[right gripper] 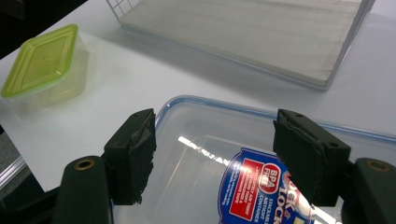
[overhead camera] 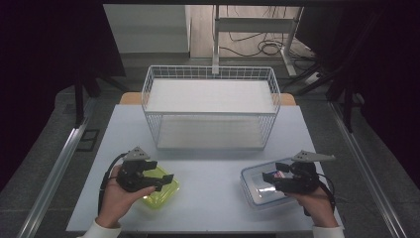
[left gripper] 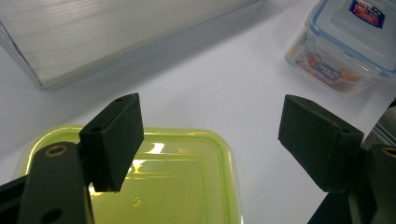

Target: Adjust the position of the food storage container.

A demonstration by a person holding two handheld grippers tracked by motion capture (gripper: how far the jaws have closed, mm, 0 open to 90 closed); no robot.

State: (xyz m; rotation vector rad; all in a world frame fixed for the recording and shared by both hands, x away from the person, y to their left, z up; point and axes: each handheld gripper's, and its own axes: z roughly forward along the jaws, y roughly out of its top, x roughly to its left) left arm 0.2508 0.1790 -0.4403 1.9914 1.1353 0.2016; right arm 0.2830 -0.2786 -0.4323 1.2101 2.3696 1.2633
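Both tools hang spread above their boxes on the desk: the left tool (overhead camera: 159,174) over the green-lidded container (overhead camera: 161,191), the right tool (overhead camera: 275,177) over the blue-rimmed clear container (overhead camera: 255,186). It looks like the approach before grasping. Each tool must next sink and pinch its lid edge.

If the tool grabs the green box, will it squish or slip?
The green-lidded box looks like stiff plastic, so it probably won't squish. Its lid shines smoothly, so it might slip. It looks empty, so likely light and easy to nudge across the table.
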